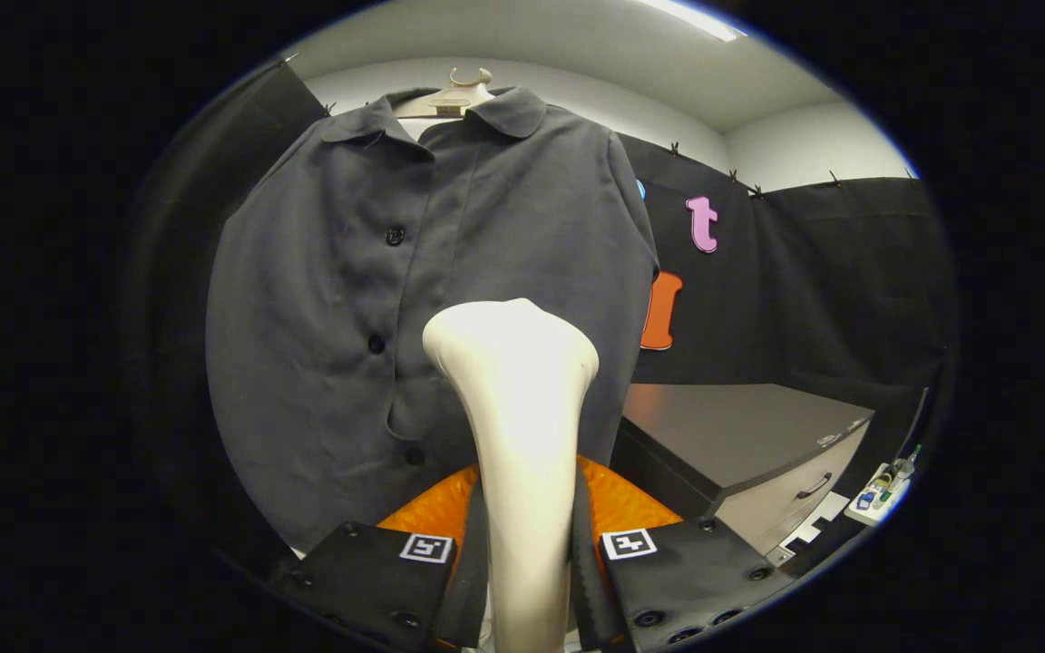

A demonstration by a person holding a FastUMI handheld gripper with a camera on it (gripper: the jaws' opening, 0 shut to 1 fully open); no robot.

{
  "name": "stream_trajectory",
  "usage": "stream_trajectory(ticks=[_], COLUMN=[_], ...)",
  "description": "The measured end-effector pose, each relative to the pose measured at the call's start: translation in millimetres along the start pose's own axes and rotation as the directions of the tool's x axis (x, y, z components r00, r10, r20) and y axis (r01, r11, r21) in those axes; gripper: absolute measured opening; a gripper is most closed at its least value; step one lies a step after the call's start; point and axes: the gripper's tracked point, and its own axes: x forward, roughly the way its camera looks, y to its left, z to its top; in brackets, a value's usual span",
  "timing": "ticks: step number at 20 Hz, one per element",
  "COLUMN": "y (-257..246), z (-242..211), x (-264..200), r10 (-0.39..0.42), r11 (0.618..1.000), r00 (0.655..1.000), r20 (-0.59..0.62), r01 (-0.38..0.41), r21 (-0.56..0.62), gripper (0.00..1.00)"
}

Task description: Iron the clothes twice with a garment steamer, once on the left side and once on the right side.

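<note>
Right of the fingers and beyond them, a dark-topped cabinet (740, 444) with one handled drawer (799, 494). Farther right, small bottles (885, 481) on a white tray.

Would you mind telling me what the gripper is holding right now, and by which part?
The gripper is shut on the garment steamer, both fingers clamping its narrow handle below the flared head.

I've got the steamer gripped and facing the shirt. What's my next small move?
Probably ease the steamer forward to the shirt: the gripper is shut on its handle, head aimed right of the button row, low on the front.
</note>
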Motion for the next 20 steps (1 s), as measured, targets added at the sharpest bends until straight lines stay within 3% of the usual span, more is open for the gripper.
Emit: stream_trajectory(ticks=[20], y=[25.9], z=[-102.3], x=[-9.7], r10=[0.033], r11=[0.999], r00=[0.982], r20=[-0.185], r01=[-0.035], r21=[-0.006], gripper=[0.46])
